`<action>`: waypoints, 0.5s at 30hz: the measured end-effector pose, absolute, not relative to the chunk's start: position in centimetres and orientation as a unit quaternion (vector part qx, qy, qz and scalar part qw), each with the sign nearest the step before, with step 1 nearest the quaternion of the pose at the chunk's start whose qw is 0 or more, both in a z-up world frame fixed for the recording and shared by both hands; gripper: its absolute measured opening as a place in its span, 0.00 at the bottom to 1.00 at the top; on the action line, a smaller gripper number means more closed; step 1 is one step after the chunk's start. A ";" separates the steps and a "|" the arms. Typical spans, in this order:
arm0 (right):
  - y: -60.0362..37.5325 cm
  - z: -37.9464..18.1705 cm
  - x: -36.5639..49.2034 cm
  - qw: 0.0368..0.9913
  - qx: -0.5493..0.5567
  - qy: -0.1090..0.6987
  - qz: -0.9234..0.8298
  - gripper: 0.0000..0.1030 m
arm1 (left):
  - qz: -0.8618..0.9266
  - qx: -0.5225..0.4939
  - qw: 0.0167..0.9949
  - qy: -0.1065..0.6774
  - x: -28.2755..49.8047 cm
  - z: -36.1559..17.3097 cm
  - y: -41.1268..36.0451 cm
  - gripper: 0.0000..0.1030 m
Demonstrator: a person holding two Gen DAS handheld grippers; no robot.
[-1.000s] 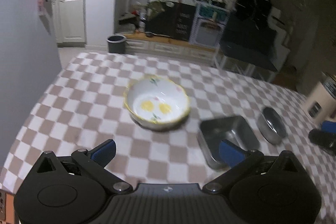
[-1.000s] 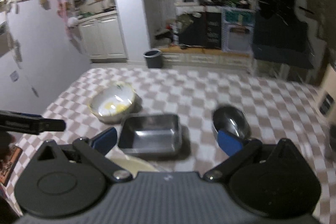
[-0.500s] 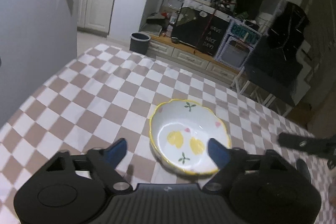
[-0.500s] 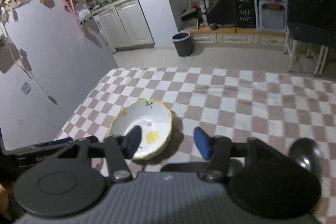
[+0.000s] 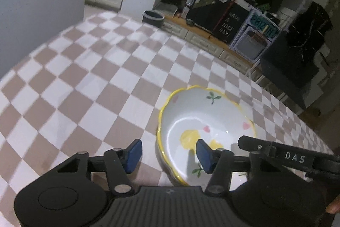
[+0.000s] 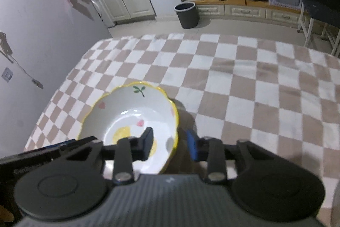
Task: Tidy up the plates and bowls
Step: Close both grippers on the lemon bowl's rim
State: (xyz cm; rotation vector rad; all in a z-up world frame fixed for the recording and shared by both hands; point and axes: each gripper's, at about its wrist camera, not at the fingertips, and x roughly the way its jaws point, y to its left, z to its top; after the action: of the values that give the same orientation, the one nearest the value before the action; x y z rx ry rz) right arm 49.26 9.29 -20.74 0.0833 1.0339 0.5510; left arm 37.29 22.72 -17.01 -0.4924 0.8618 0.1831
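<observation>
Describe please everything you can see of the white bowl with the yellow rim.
The bowl looks like glazed ceramic: white, with a wavy yellow rim and painted yellow blobs, pink hearts and green sprigs inside. It is empty and sits upright on the checkered tablecloth. The left claw straddles one side of the rim, the right claw the opposite side, each with one pad inside and one outside. Both have just been closing; neither clearly presses the wall yet.
</observation>
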 end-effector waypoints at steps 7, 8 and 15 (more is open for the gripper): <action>9.0 -22.7 49.9 0.822 0.059 0.497 0.273 0.14 | 0.091 -0.247 0.868 0.421 38.3 -18.4 23.3 0.22; 8.9 -23.0 50.0 0.821 0.061 0.497 0.275 0.14 | 0.089 -0.250 0.867 0.422 38.5 -18.5 23.3 0.20; 9.4 -23.0 50.0 0.830 0.041 0.483 0.275 0.10 | 0.096 -0.212 0.869 0.437 38.4 -17.7 22.6 0.12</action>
State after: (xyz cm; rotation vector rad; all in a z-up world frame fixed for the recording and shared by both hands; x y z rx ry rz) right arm 49.95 9.39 -23.01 0.0865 1.0257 0.5828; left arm 38.42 22.56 -17.70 -0.4445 0.9146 0.2007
